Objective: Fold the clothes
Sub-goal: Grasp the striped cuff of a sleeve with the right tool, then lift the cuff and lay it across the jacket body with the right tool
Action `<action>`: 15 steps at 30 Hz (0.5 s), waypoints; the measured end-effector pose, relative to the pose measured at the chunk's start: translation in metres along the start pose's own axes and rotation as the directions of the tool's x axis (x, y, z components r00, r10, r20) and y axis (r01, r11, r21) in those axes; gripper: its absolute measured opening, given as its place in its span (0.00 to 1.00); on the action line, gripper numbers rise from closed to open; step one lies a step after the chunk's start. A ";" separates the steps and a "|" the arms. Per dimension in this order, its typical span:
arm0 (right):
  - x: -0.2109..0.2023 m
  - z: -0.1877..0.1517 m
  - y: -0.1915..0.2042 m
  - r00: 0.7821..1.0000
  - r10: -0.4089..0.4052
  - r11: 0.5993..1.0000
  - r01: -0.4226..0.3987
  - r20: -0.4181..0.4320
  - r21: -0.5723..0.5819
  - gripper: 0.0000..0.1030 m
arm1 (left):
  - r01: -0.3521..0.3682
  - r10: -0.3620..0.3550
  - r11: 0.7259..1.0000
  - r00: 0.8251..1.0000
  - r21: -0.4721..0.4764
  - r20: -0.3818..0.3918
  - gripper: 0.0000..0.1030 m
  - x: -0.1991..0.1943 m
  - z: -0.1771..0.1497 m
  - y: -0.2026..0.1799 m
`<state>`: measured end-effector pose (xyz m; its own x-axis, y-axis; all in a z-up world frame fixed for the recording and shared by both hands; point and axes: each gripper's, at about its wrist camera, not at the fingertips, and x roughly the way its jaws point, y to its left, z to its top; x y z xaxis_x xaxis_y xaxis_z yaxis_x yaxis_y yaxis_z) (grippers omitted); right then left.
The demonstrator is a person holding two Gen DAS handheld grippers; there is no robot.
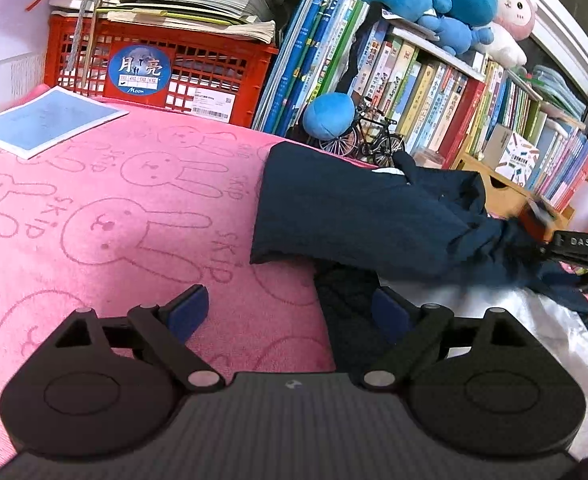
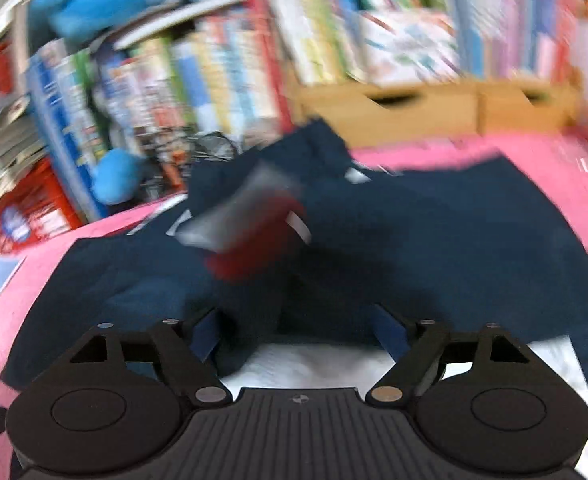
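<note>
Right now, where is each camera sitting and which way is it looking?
Left wrist: on the left hand-held gripper, looking down over its open jaws at the pink bunny blanket; the navy shirt lies right.
Right wrist: on the right hand-held gripper, blurred, jaws open, facing the shirt.
Shared: shirt, blanket, bookshelf, red crate.

Both views are bright w/ even daylight, and strong fisheye bending curves the bookshelf (image 1: 474, 120) at the edges. The left wrist view is sharp, w/ only a soft shadow under the dark garment (image 1: 358, 216). The right wrist view has heavy motion blur; books and garment smear, only the near tool (image 2: 298, 332) stays crisp.
</note>
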<state>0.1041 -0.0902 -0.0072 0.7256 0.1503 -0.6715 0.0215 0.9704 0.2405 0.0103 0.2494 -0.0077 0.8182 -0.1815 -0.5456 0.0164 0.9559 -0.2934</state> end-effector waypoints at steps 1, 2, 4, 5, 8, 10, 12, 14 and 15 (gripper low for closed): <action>0.001 -0.002 -0.007 1.000 0.000 0.999 0.000 -0.009 0.032 0.83 | -0.003 0.003 1.000 1.000 0.005 -0.002 0.88 0.000 0.000 -0.001; 0.002 -0.004 -0.012 1.000 0.006 0.998 -0.006 -0.010 0.056 0.85 | -0.007 0.007 1.000 1.000 0.010 -0.004 0.89 0.001 0.000 -0.002; 0.003 -0.008 -0.019 1.000 0.025 0.996 -0.025 -0.002 0.088 0.86 | -0.010 0.010 1.000 1.000 0.018 -0.007 0.89 0.001 0.000 -0.003; 0.003 -0.010 -0.019 0.999 0.032 0.995 -0.033 0.006 0.094 0.86 | -0.011 0.011 1.000 1.000 0.022 -0.008 0.90 0.001 0.000 -0.003; 0.002 -0.012 -0.017 0.999 0.040 0.997 -0.041 0.019 0.070 0.45 | -0.019 0.020 0.999 1.000 0.033 -0.012 0.90 0.002 0.000 -0.005; 0.000 -0.009 -0.013 0.999 0.048 0.998 -0.049 0.018 0.039 0.34 | -0.032 0.033 0.998 0.999 0.044 -0.015 0.90 0.003 0.000 -0.008; -0.006 -0.004 -0.007 0.997 0.060 0.998 -0.060 0.040 -0.004 0.22 | -0.054 0.055 0.997 0.998 0.060 -0.018 0.90 0.005 0.000 -0.012; -0.014 0.005 0.001 0.995 0.051 0.997 -0.045 0.084 -0.063 0.19 | -0.099 0.104 0.988 0.994 0.114 -0.031 0.90 0.011 0.000 -0.021; -0.019 0.011 0.005 0.993 0.044 0.995 -0.034 0.111 -0.092 0.19 | -0.116 0.122 0.983 0.992 0.141 -0.033 0.90 0.014 0.001 -0.027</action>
<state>0.0985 -0.0904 0.0143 0.7976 0.1713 -0.5783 -0.0665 0.9779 0.1980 0.0220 0.2216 -0.0067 0.7948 -0.0711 -0.6027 0.0022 0.9934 -0.1143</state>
